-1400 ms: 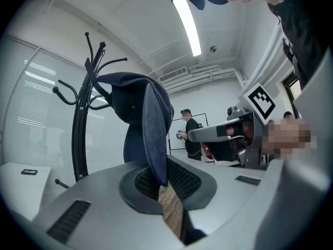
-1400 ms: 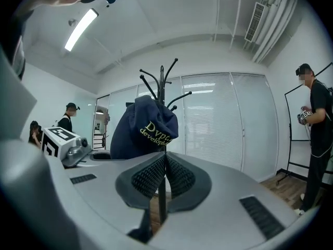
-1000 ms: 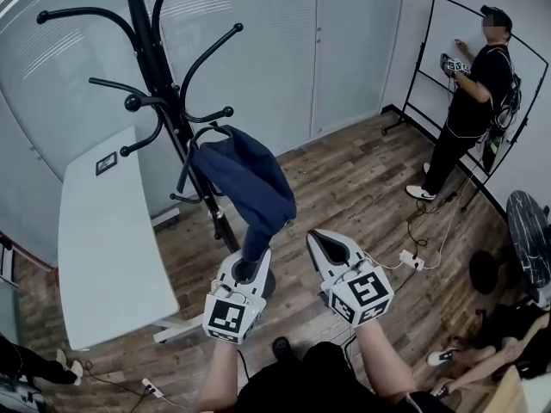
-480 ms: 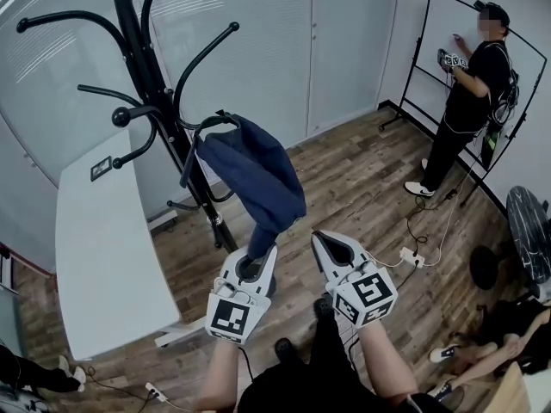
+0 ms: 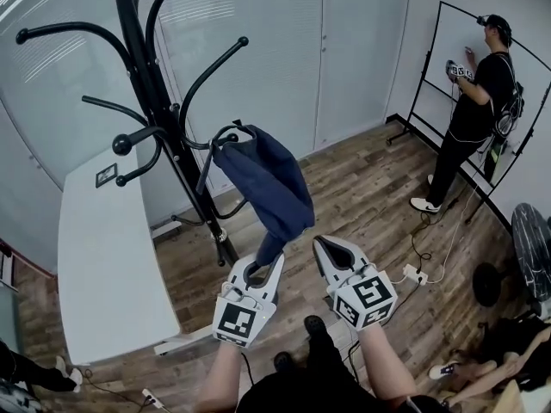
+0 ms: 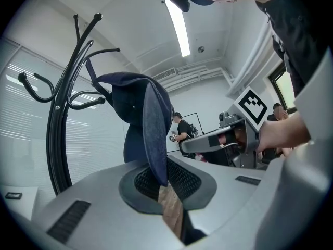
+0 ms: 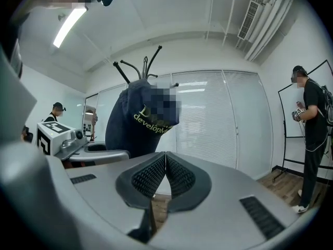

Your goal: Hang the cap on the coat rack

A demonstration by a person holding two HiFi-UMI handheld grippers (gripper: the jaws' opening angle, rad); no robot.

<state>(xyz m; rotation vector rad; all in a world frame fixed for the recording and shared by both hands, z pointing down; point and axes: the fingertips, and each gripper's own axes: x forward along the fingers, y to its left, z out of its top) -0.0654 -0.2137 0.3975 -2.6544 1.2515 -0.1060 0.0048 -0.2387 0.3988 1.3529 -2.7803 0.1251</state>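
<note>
Though limp, cloth cap in tongs

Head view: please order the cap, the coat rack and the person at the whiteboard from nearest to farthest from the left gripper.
1. The cap: its brim is clamped in the left gripper.
2. The coat rack: ahead, to the left, beyond the cap.
3. The person at the whiteboard: far right, across the room.

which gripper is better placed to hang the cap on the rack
Left. The left gripper is shut on the cap by its brim, holding it up beside a hook of the coat rack. The right gripper is shut on nothing, farther from the rack.
</note>
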